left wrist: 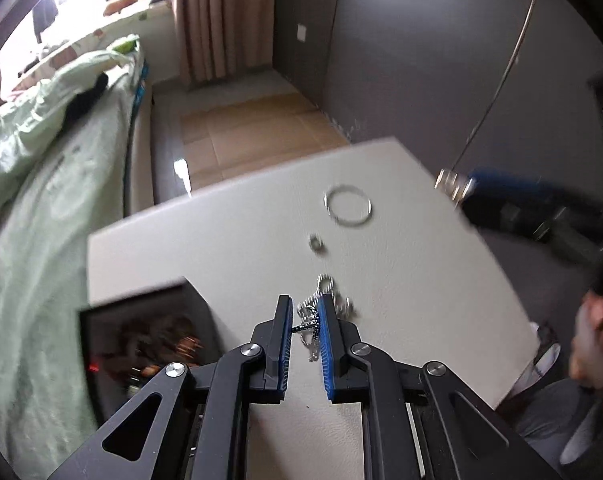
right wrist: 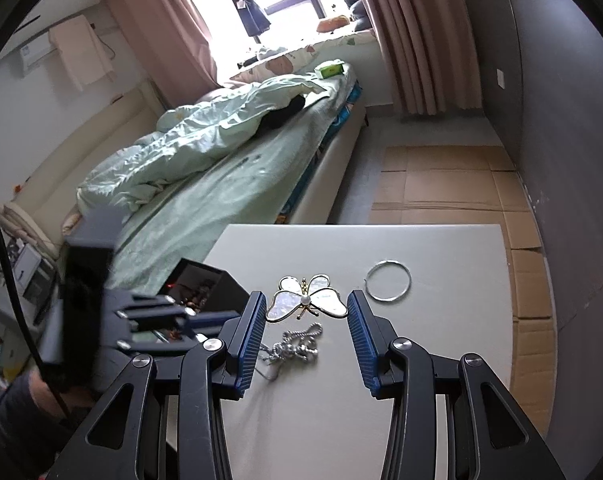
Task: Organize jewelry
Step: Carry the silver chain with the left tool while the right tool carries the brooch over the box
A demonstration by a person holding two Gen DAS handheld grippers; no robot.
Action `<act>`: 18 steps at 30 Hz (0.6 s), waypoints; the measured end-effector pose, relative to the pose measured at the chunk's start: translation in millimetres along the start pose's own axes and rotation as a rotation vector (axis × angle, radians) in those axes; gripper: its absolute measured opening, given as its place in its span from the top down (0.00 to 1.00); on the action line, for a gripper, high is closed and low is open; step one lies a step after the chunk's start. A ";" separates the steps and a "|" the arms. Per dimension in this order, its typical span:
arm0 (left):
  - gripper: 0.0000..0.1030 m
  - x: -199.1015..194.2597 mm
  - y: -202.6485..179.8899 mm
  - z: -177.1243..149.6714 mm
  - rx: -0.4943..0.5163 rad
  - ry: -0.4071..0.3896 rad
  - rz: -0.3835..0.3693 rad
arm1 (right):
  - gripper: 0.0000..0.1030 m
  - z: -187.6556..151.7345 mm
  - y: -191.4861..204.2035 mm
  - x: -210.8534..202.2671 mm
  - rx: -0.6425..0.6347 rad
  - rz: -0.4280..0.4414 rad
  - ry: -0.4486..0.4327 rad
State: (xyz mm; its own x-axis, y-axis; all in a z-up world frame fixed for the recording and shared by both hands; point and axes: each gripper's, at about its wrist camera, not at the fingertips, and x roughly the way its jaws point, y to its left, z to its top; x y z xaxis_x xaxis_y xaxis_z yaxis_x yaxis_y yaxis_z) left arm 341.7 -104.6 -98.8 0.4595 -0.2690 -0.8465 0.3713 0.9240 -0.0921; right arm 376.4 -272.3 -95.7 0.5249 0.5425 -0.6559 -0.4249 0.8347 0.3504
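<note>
Though blurred at the far left, plainly a dark open jewelry box [right wrist: 229, 294] on the corner of the white table [right wrist: 441, 360], with small pieces already inside. Probably the goal for whatever gets carried next.

Next along, the left gripper [left wrist: 305, 304]: fingers narrow, with a slim gap between the blue pads. Across that gap, a short dark beaded strand; pinched or merely seen through the gap, impossible to say. From the right wrist view, apparently raised near the box rather than down at the table.

Further right, flat on the table, a silver chain [right wrist: 297, 346], bunched into loose loops with a thin tail trailing toward the near edge. Beyond it, a small silver ring [left wrist: 316, 243], lying alone.

Then the right gripper [right wrist: 306, 298], spread wide, closed on a butterfly brooch [right wrist: 307, 300]: each pad against an outer wing edge, wingspan running straight across from finger to finger. Pearly white wings, gold outline, a pearl at the centre, thin gold antennae and legs. Box well off to the left of this grip, so likely a leftward carry, and a crossing near the left gripper to mind.

Furthest right, a thin silver bangle [right wrist: 387, 300], flat on the table, apart from everything, nearer the right gripper than the left.
</note>
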 end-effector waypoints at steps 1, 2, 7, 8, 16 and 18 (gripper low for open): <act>0.87 -7.7 3.4 4.1 -0.001 -0.015 0.003 | 0.59 0.8 1.0 -0.4 0.001 0.002 -0.005; 0.87 -15.4 5.3 7.5 0.000 -0.031 0.009 | 0.59 1.1 1.7 -0.2 0.001 0.005 -0.009; 0.96 -54.4 14.0 25.4 0.008 -0.100 0.034 | 0.59 4.7 6.1 1.0 0.005 0.027 -0.026; 0.96 -62.1 16.3 27.1 0.008 -0.113 0.038 | 0.58 5.4 7.9 1.1 0.003 0.030 -0.030; 0.96 -122.3 29.8 44.9 0.037 -0.225 0.079 | 0.58 11.0 25.5 4.2 -0.031 0.066 -0.061; 0.97 -138.0 31.7 47.9 0.043 -0.253 0.089 | 0.58 12.4 30.5 7.2 -0.040 0.069 -0.063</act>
State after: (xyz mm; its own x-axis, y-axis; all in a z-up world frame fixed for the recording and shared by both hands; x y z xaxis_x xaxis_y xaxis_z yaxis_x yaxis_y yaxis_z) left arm 328.7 -51.3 40.2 0.6767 -0.2515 -0.6920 0.3520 0.9360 0.0040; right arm 376.4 -241.8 -81.4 0.5377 0.6048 -0.5874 -0.4905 0.7911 0.3656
